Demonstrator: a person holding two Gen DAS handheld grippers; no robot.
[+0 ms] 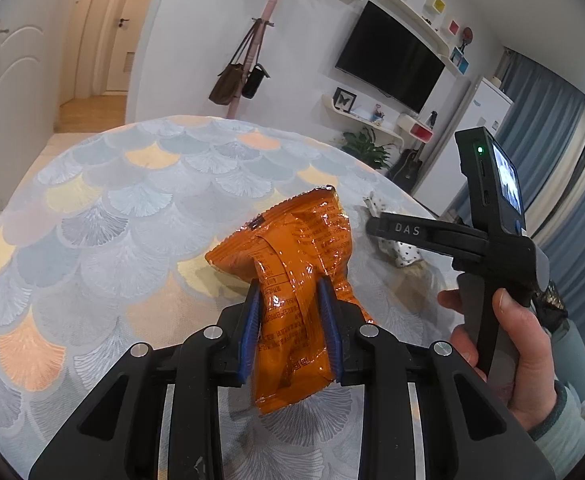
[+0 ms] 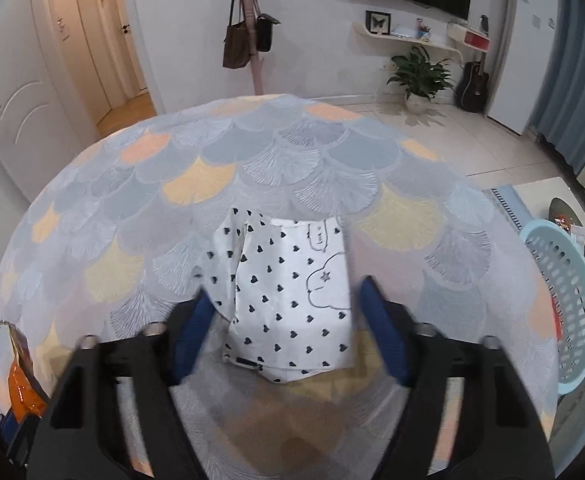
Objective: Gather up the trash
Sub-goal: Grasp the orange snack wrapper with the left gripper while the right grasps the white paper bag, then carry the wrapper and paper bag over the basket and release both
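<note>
My left gripper (image 1: 290, 296) is shut on a crumpled orange snack wrapper (image 1: 292, 264) and holds it above the patterned rug (image 1: 112, 220). The wrapper's edge also shows at the far left of the right wrist view (image 2: 22, 392). My right gripper (image 2: 288, 300) is open, its blue pads on either side of a white paper bag with black hearts (image 2: 288, 288) that lies flat on the rug (image 2: 252, 152). The right gripper's body shows in the left wrist view (image 1: 488, 240), held in a hand, over that bag (image 1: 404, 252).
A pale blue perforated basket (image 2: 568, 304) stands at the rug's right edge. Beyond the rug are a coat stand with bags (image 2: 248, 28), a potted plant (image 2: 420, 76), a guitar (image 2: 474, 80), a wall TV (image 1: 392, 64) and doors (image 2: 16, 92) at left.
</note>
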